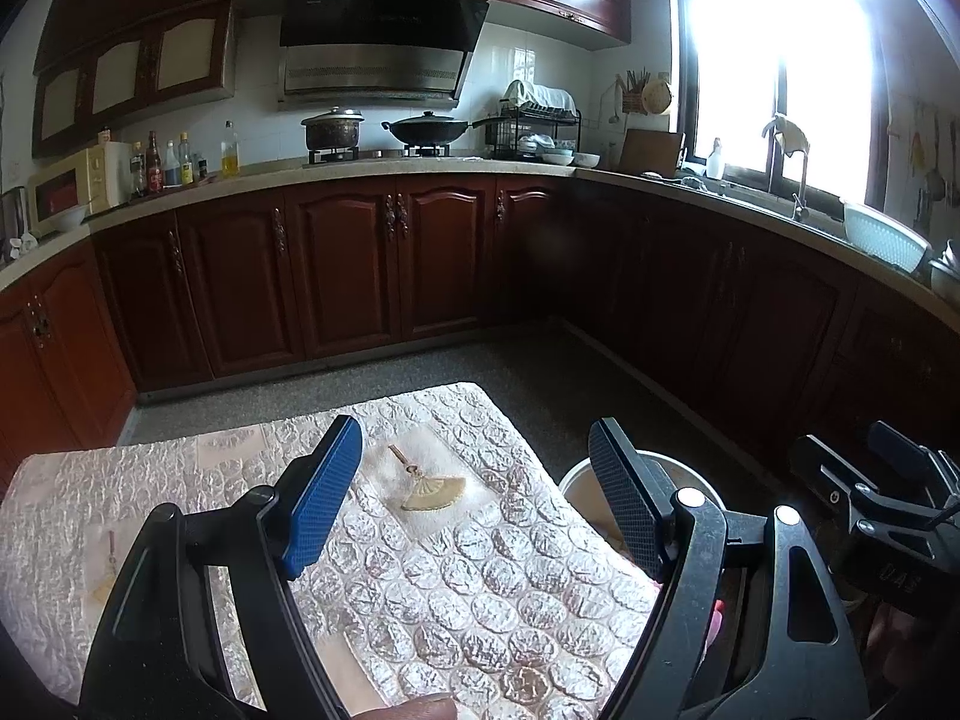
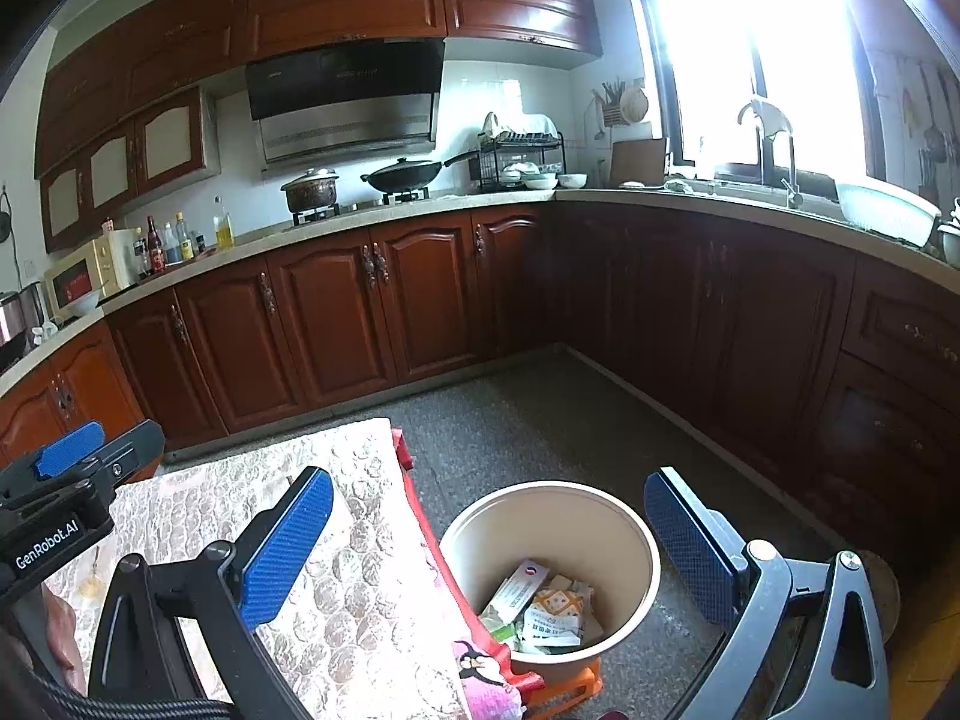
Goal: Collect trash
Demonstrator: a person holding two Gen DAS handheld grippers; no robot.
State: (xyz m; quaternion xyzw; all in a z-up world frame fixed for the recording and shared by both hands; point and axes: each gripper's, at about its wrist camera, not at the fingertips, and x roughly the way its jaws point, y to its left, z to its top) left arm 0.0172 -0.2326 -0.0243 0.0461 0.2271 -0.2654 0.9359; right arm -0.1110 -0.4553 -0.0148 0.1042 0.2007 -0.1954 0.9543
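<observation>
A cream round trash bin (image 2: 636, 531) stands on the floor right of the table; it holds several paper packets and wrappers (image 2: 543, 603). In the left wrist view its rim (image 1: 573, 474) shows behind my right finger. My left gripper (image 1: 474, 498) is open and empty above the table covered in a patterned cloth (image 1: 450, 570). My right gripper (image 2: 489, 546) is open and empty, hovering over the bin and the table edge. The right gripper also shows at the right of the left wrist view (image 1: 882, 480), and the left gripper at the left of the right wrist view (image 2: 66, 468).
A fan motif (image 1: 429, 492) is printed on the cloth. Dark wooden cabinets (image 2: 336, 306) and a counter with stove, pots and bottles run along the back and right. Speckled floor (image 2: 528, 420) lies between table and cabinets. An orange stool (image 2: 567, 687) sits under the bin.
</observation>
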